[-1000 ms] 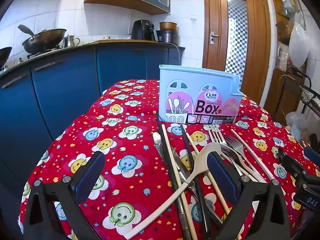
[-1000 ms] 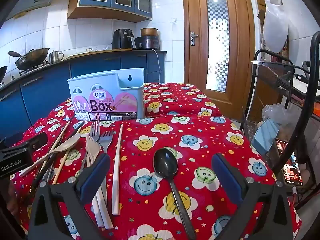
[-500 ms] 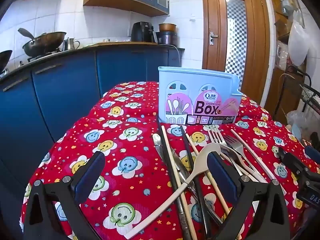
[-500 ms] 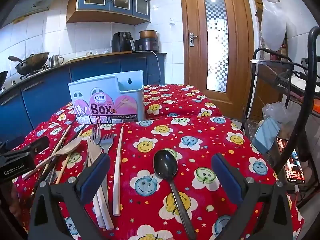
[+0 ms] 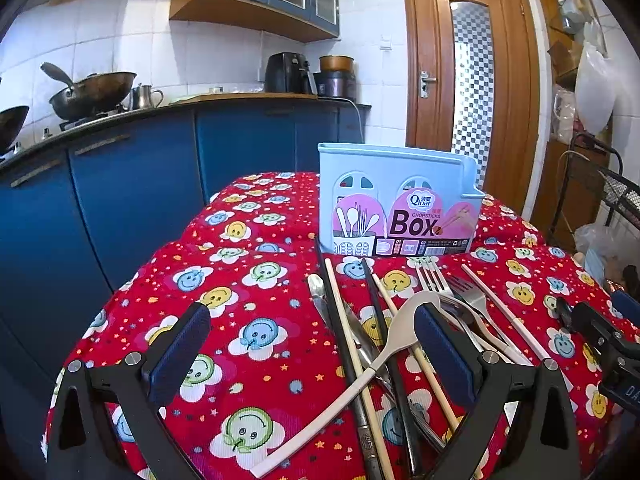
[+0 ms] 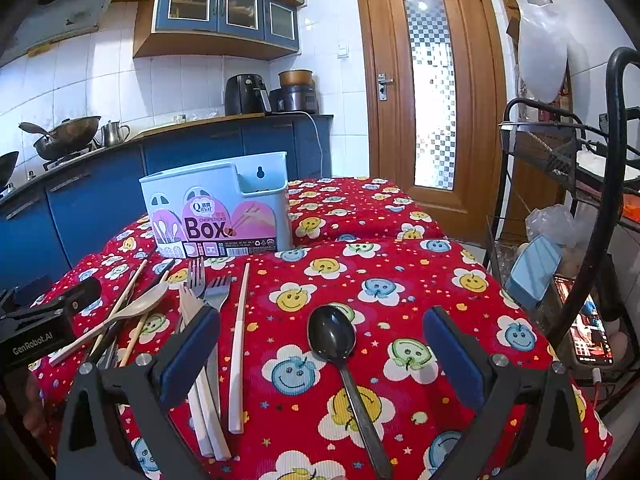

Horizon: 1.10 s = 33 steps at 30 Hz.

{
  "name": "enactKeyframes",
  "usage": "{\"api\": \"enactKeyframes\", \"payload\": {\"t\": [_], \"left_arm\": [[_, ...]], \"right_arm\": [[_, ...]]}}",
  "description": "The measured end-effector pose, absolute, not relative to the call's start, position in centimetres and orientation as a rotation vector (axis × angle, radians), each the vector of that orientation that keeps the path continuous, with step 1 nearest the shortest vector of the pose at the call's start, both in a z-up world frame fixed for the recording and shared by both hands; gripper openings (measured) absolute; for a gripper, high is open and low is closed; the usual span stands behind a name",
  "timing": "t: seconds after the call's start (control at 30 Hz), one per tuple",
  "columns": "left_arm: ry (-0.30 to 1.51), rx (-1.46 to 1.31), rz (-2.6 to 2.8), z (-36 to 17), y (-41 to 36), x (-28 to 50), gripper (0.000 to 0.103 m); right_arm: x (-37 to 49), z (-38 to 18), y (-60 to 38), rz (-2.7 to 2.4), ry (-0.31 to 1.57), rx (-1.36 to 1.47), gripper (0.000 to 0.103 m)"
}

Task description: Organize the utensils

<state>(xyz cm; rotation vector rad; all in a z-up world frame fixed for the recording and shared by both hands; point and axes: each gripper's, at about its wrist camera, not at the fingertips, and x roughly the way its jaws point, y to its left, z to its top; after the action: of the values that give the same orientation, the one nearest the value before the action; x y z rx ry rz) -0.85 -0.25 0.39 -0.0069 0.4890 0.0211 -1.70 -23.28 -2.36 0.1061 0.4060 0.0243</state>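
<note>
A pale blue chopsticks box [image 5: 398,200] [image 6: 218,210] stands upright at the back of the red smiley tablecloth. In front of it lies a heap of utensils: a cream spoon [image 5: 376,364] [image 6: 120,318], chopsticks [image 5: 346,344], forks [image 5: 460,300] [image 6: 208,292] and a white-handled piece [image 6: 237,360]. A black spoon [image 6: 340,354] lies alone, between my right gripper's fingers. My left gripper [image 5: 310,350] is open above the heap's left part, holding nothing. My right gripper [image 6: 320,350] is open over the black spoon, not touching it.
Blue kitchen cabinets [image 5: 132,200] with woks run along the left. A wooden door [image 6: 434,92] is behind the table. A metal rack [image 6: 568,208] with bags and a phone stands close at the right. The left gripper's body [image 6: 38,332] shows at the right view's left edge.
Both grippers rose or tilted slightly; the scene sits a little lower in view. Nothing was picked up or moved.
</note>
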Motion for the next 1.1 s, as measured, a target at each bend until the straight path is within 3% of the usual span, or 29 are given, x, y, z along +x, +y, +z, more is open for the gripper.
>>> {"api": "enactKeyframes", "payload": {"t": [1.1], "left_arm": [[0.485, 0.005, 0.025, 0.40, -0.42, -0.89, 0.101]], "right_arm": [[-1.80, -2.32, -23.36, 0.026, 0.403, 0.111, 0.103]]}}
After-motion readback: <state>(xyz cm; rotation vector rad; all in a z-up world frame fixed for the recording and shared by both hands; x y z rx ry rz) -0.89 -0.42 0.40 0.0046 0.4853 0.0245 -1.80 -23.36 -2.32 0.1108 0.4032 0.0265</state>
